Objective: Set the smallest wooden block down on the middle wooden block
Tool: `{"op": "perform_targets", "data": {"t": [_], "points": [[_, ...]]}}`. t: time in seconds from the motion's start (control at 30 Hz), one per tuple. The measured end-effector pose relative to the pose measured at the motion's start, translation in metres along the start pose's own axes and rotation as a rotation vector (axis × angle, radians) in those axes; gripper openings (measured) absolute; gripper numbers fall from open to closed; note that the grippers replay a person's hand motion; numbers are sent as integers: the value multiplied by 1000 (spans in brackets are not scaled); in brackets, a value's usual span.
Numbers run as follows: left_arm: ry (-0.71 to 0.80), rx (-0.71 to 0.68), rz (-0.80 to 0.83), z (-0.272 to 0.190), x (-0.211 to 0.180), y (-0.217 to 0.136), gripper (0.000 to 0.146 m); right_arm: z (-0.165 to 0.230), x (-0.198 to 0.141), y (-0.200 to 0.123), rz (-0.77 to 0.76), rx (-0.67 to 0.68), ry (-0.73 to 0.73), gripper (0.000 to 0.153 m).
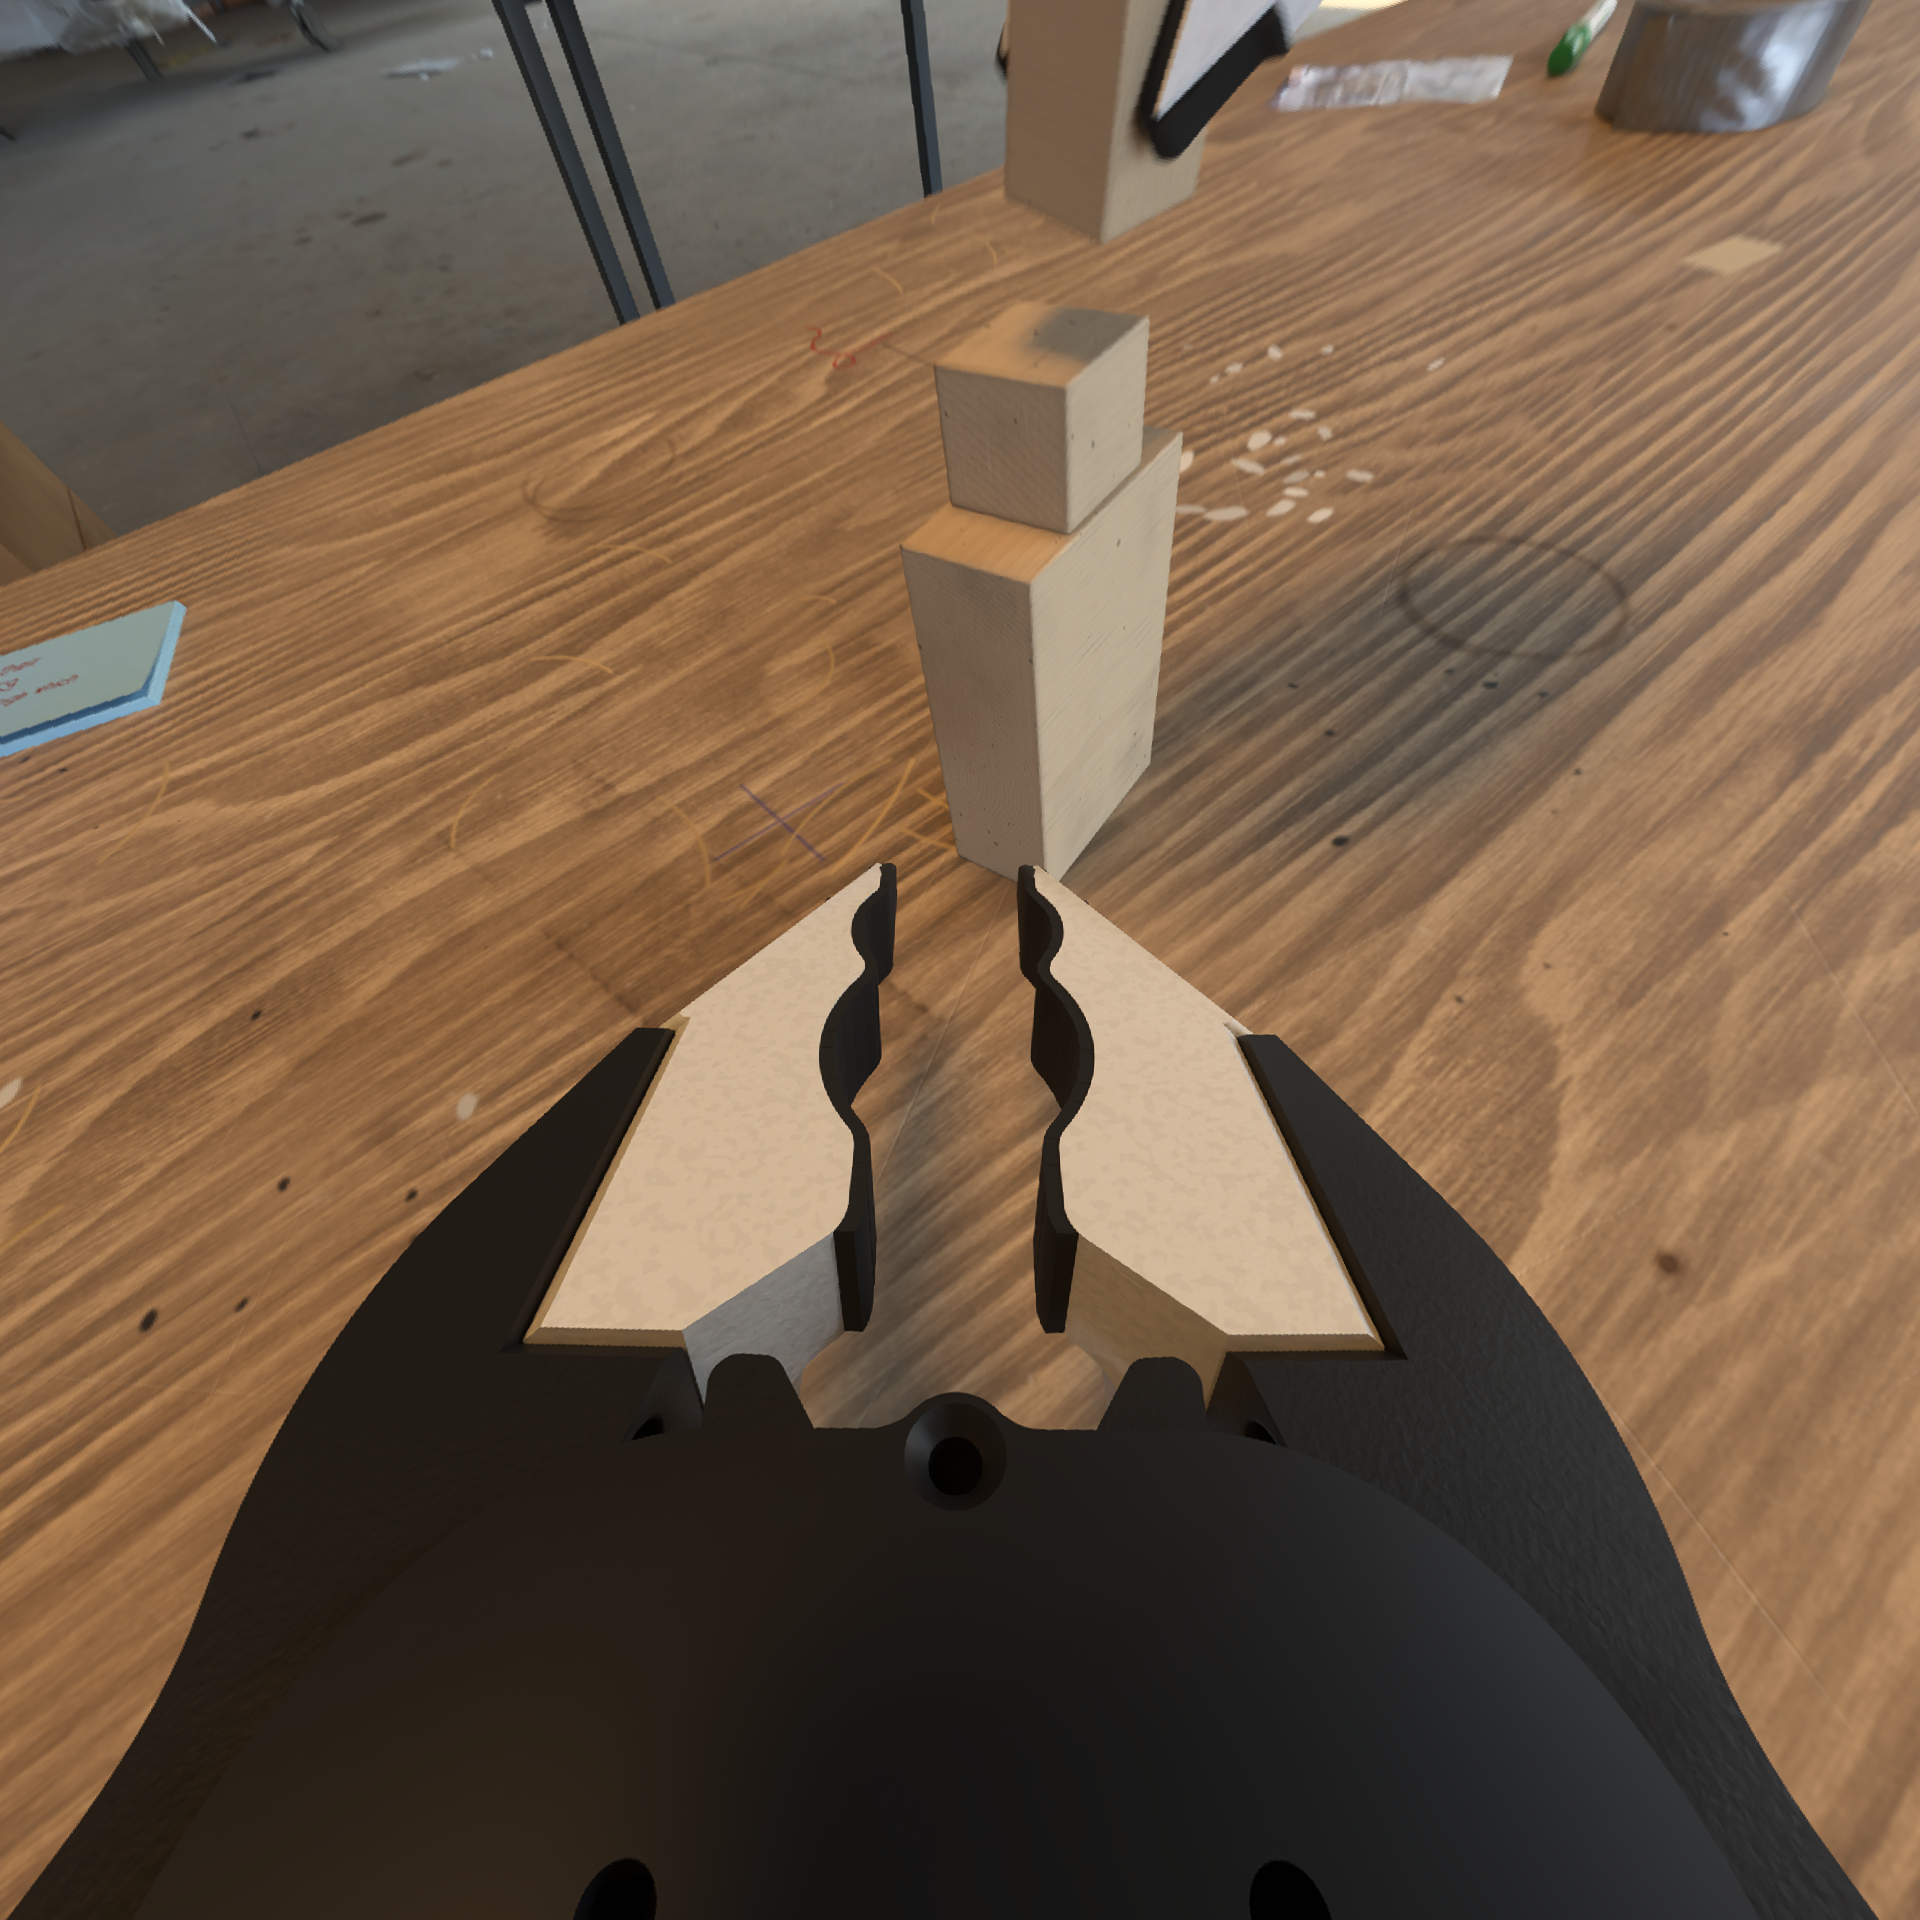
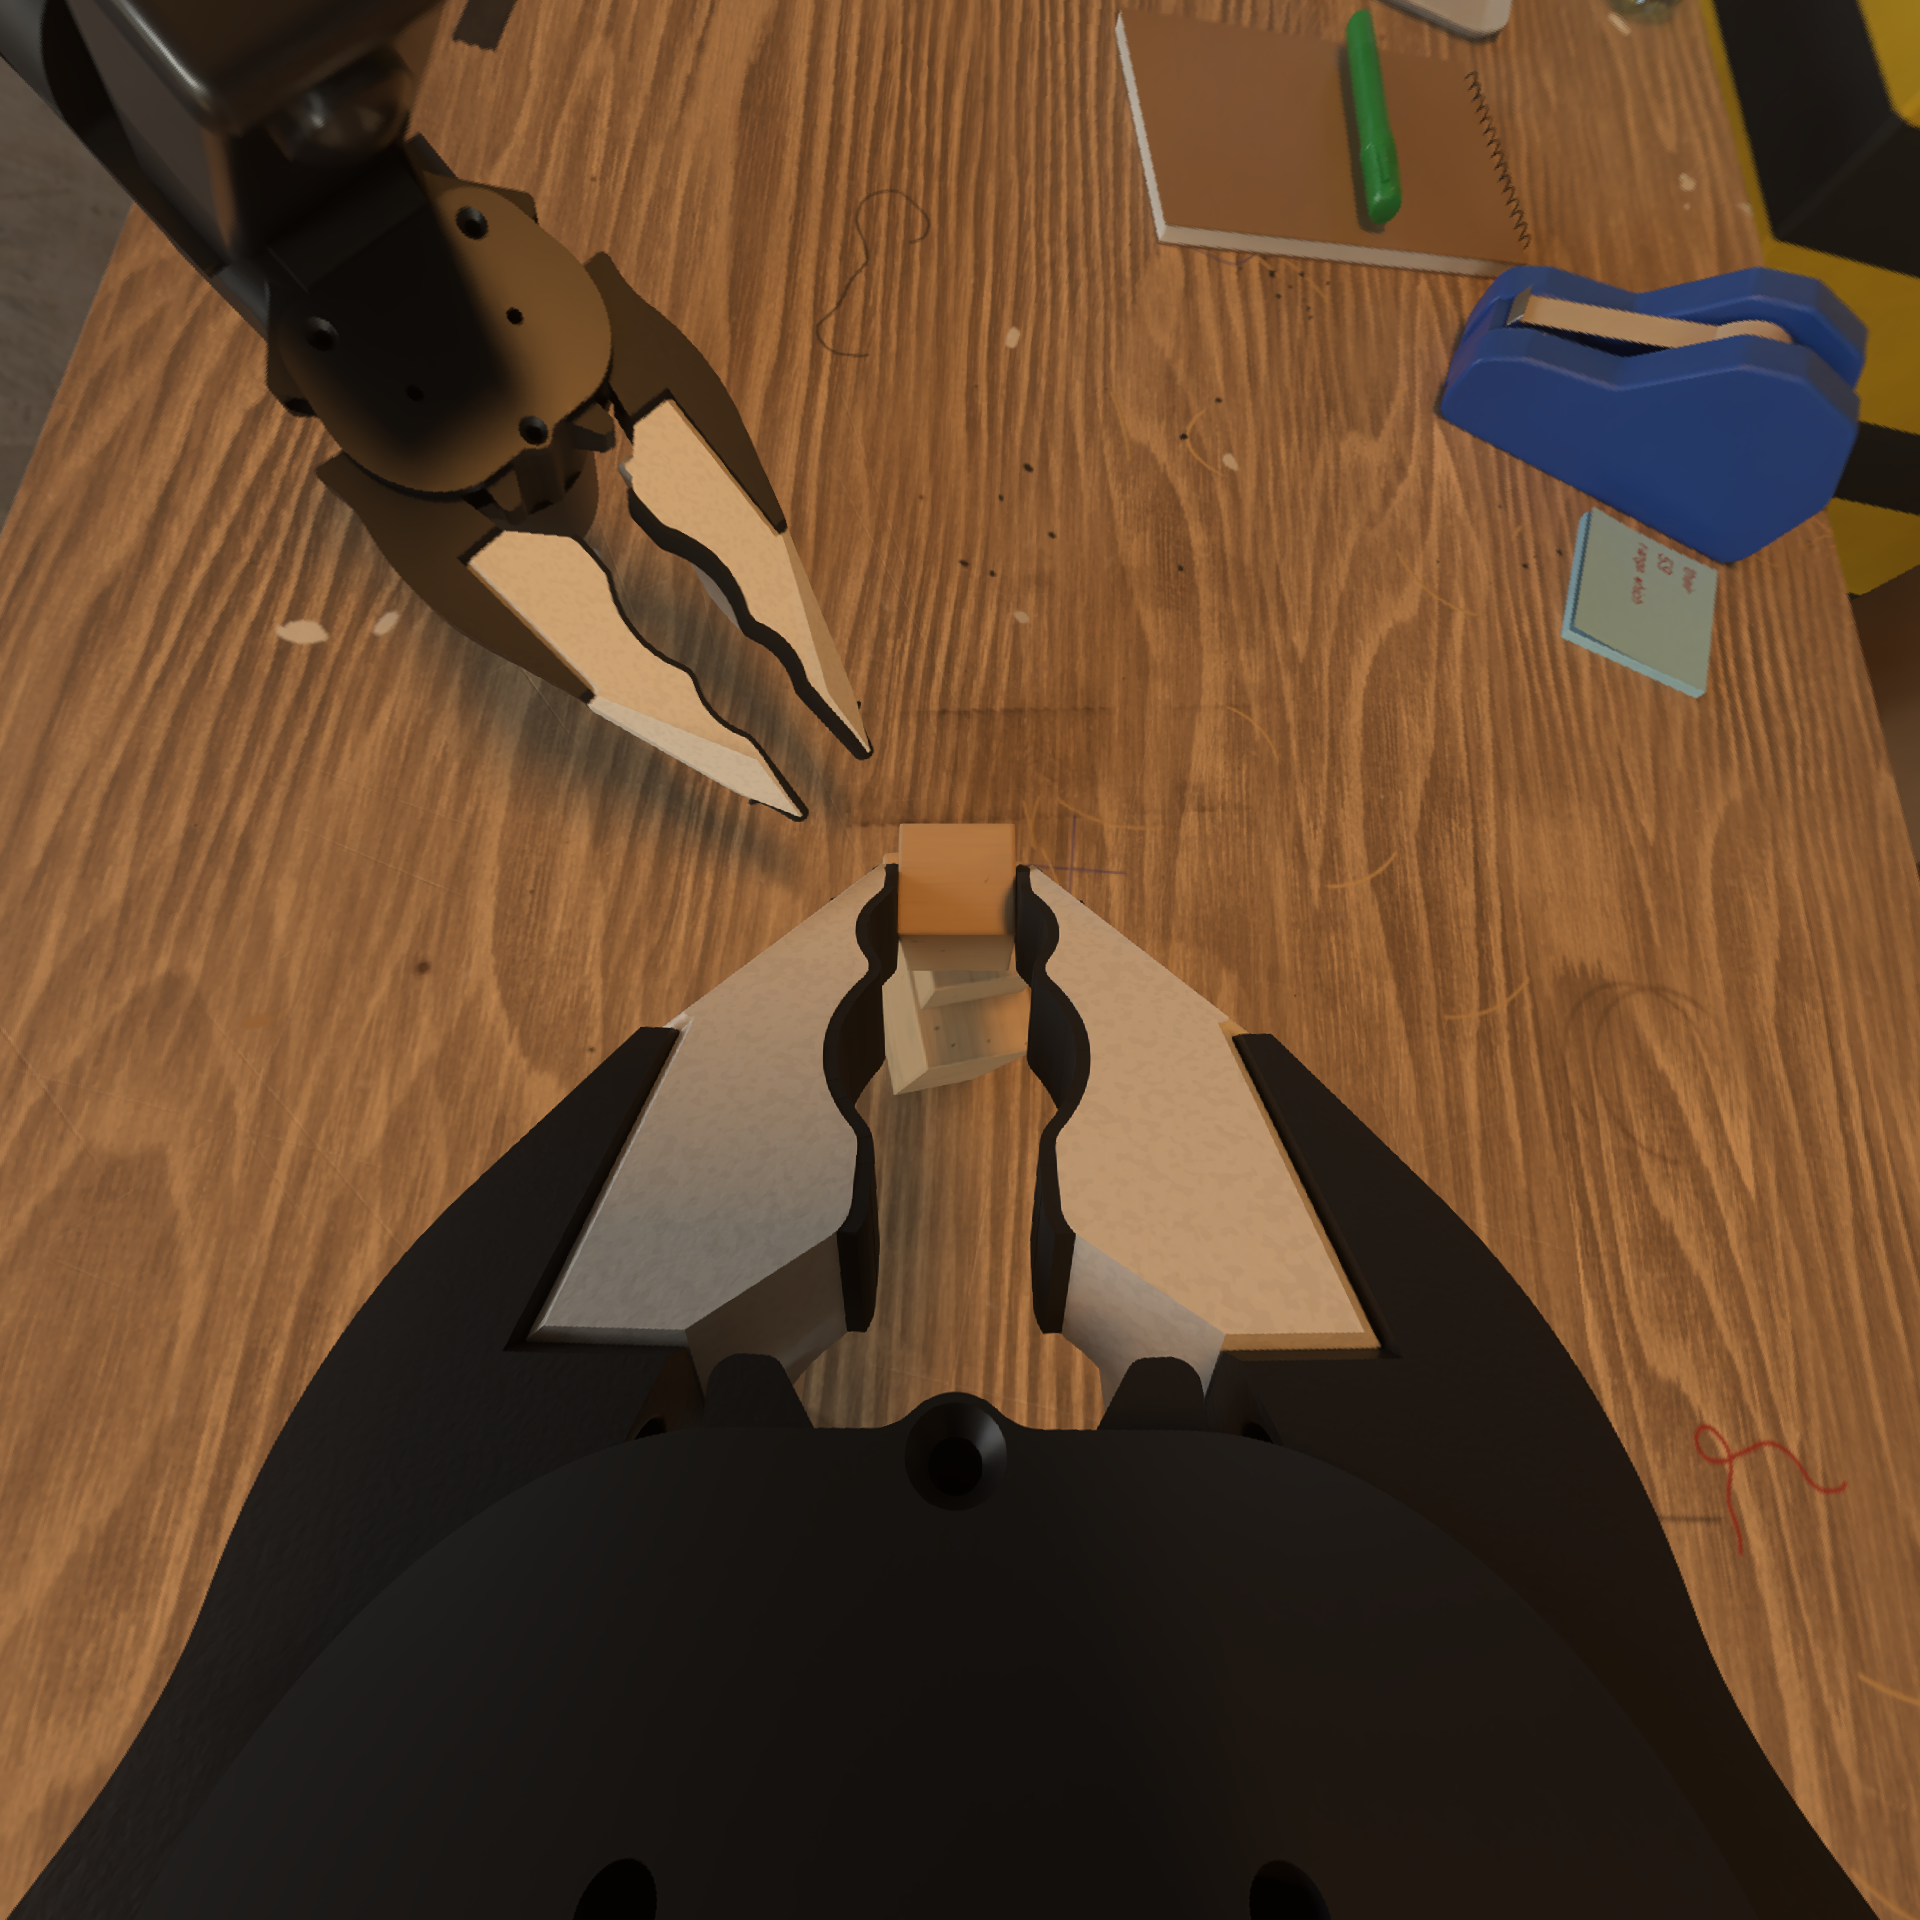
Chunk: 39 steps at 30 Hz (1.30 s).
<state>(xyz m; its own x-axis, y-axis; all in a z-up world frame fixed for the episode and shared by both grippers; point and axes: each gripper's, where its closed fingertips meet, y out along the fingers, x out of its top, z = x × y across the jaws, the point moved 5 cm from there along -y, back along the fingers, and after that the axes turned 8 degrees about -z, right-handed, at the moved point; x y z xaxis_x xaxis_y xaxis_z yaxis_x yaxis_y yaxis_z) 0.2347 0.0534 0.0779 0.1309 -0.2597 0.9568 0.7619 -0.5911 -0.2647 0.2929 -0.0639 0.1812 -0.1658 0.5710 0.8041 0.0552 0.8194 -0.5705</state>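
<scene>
Table: brown wooden table (image 1: pixel 416 935) with heavy grain, filling most of both views; dark ring stain right of centre, white flecks and a red scribble in the left wrist view.
Room: grey concrete floor (image 1: pixel 260 208) upper left, with dark metal legs (image 1: pixel 582 156) standing on it.
Smallest block: small pale wooden cube (image 1: pixel 1044 416) sat upper centre, on top of the taller upright pale wooden block (image 1: pixel 1029 696); whether that was the middle one could not be told.
Third block: another pale wooden block (image 2: pixel 956 878) was off the table, above the stack.
Right gripper (image 2: pixel 956 873): jaws clamped on the third block at the tips.
Left gripper (image 1: pixel 956 873): jaws narrowly apart, holding nothing, low, just short of the stack's base.
Clutter, right wrist view: brown spiral notebook (image 2: pixel 1247 135) with green marker (image 2: pixel 1371 125) on it at the top, blue tape dispenser (image 2: pixel 1652 405) upper right, pale blue sticky-note pad (image 2: pixel 1642 603) just below it.
Clutter, left wrist view: grey cylinder (image 1: pixel 1714 73) upper right.
</scene>
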Motion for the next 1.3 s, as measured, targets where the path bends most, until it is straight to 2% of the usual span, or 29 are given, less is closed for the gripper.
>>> {"op": "perform_targets", "data": {"t": [0.2, 0.43, 1.2, 1.23, 1.3], "points": [[-41, -14, -49, 3, 3, -5, 23, -6, 1, 12, 42, 16, 3, 21], [-66, -36, -12, 4, 0, -1, 23, -8, -5, 19, 79, 9, 67, 21], [-63, -41, 2, 3, -1, 0, 23, -10, -7, 18, 135, 5, 60, 22], [-63, -41, 1, 3, -1, 0, 23, -10, -7, 18, 139, -1, 57, 22], [-63, -40, -1, 3, -1, 0, 23, -10, -10, 20, 140, -11, 55, 33]]}}
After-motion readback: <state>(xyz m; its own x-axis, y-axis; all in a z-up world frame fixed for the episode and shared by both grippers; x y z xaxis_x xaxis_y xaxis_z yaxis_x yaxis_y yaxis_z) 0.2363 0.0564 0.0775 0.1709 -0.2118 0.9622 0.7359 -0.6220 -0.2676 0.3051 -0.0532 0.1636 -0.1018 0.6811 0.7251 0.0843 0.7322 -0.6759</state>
